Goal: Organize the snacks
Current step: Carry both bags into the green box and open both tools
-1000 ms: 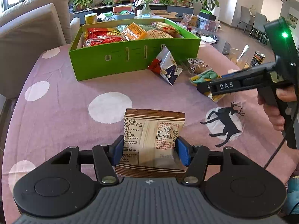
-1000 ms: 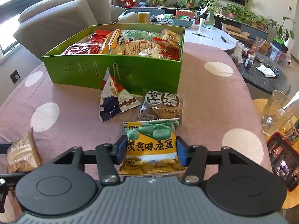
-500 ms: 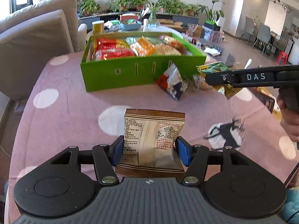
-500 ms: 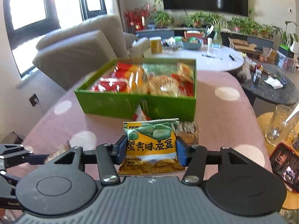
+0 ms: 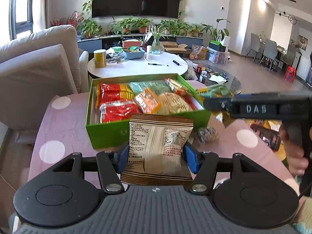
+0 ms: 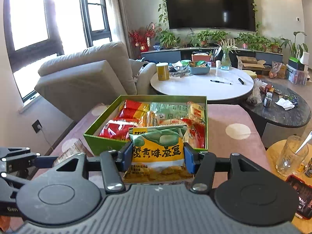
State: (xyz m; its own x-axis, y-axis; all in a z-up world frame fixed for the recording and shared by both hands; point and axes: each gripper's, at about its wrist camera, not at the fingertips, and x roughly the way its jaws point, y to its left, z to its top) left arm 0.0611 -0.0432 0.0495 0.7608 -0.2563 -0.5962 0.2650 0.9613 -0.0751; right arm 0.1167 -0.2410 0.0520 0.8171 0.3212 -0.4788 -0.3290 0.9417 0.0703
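My left gripper point(image 5: 156, 159) is shut on a beige and brown snack packet point(image 5: 159, 144), held in the air in front of the green box point(image 5: 109, 132). The box holds several red, orange and pale snack bags. My right gripper point(image 6: 157, 157) is shut on a yellow and green bean snack bag point(image 6: 158, 148), raised just before the near wall of the same green box point(image 6: 95, 142). In the left wrist view the right gripper point(image 5: 206, 102) reaches in from the right over the box's corner. A clear-wrapped snack point(image 5: 206, 134) lies on the cloth by the box.
The pink dotted tablecloth point(image 5: 58, 120) covers the table. A beige sofa point(image 6: 87, 74) stands to the left. Beyond the box is a white round table point(image 6: 202, 85) with a yellow can and pens. A glass point(image 6: 290, 156) and a phone point(image 6: 301, 197) sit at the right.
Both grippers have risen with their packets and tilted up, so the box now appears lower and the room behind shows. The right gripper moved toward the box's right corner.
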